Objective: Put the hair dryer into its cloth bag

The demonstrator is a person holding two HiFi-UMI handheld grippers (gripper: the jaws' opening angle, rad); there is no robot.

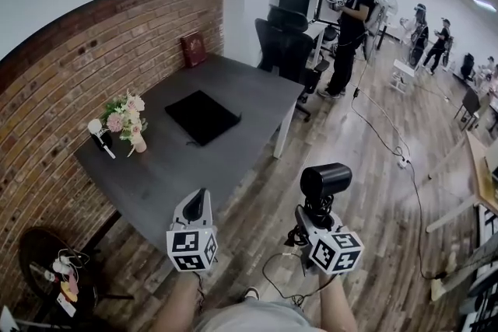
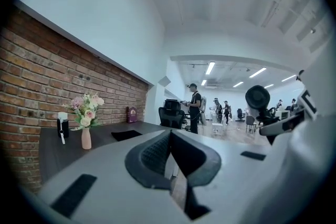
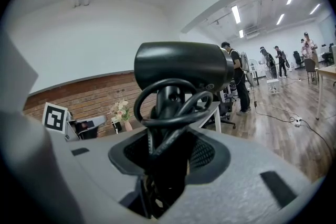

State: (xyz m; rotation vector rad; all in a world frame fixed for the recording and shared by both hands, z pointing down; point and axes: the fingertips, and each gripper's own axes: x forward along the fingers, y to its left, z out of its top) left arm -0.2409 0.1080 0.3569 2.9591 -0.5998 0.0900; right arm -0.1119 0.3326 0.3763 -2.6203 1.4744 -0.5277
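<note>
1. Hair dryer (image 3: 181, 68): carried upright in the right gripper (image 1: 313, 220), whose jaws are clamped on the handle. The cord (image 3: 170, 113) is looped round the handle just above the jaws. The dryer hangs in the air over the wooden floor, short of the table, so picking it up appears done.
2. Left gripper (image 1: 199, 202): jaws together with nothing between them. It is level with the right gripper and close to the table's near edge. It has no hold on the bag yet.
3. Table (image 1: 156, 171): dark top, directly ahead of both grippers.
4. Cloth bag (image 1: 202, 117): black, lying flat near the middle of the table and well apart from both grippers. Its mouth cannot be made out. Judged from this, most of the task remains: reaching the bag, opening it, probably with the free left gripper, and sliding the dryer in.
5. Vase of flowers (image 1: 129, 123): stands on the table beside the brick wall (image 1: 70, 82), left of the bag and clear of the likely approach.
6. Office chair (image 1: 284, 47): beyond the far end of the table, with people standing further off.
</note>
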